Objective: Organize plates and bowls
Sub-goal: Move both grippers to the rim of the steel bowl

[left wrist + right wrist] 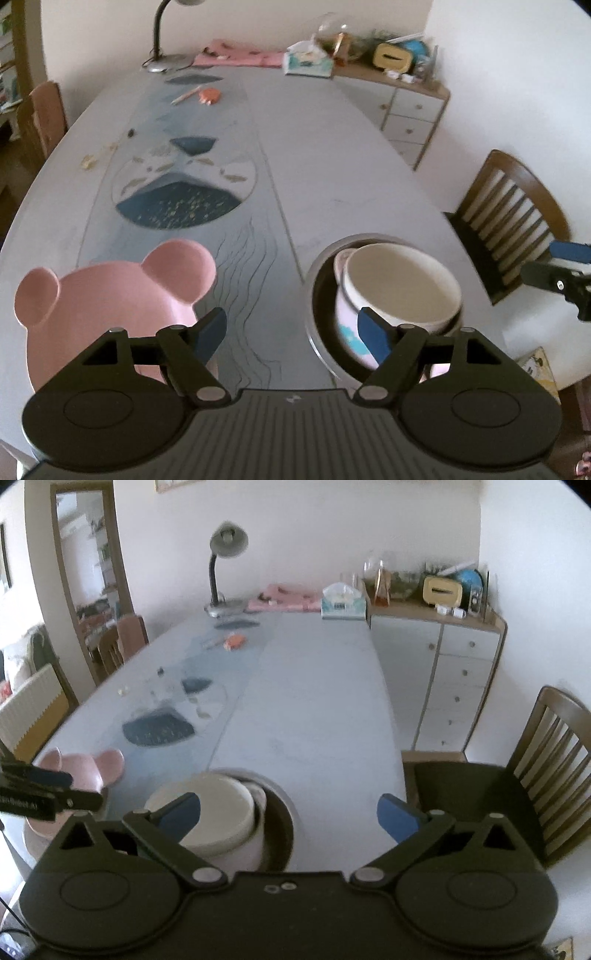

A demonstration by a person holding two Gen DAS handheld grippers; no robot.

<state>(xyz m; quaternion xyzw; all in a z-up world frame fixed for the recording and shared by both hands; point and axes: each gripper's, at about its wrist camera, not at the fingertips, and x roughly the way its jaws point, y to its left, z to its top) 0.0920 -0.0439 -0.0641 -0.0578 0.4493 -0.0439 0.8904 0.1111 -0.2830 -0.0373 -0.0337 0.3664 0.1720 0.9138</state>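
A pink bear-shaped plate [110, 295] lies on the table at the near left. Beside it on the right stands a steel bowl [314, 291] that holds a white patterned bowl [347, 332] with a cream bowl [399, 291] nested in it. My left gripper [291, 336] is open above the table between plate and bowls; its right finger overlaps the patterned bowl's wall and nothing is between the fingers. My right gripper [288, 818] is open wide over the steel bowl [284, 805], its left finger above the cream bowl [221, 812]. The pink plate [92, 771] shows at the left there.
A wooden chair [517, 794] stands at the table's right side, with a white drawer cabinet [454, 672] behind it. A desk lamp [221, 572], a tissue box [343, 603], pink cloth and small items sit at the far end of the long grey table [314, 701].
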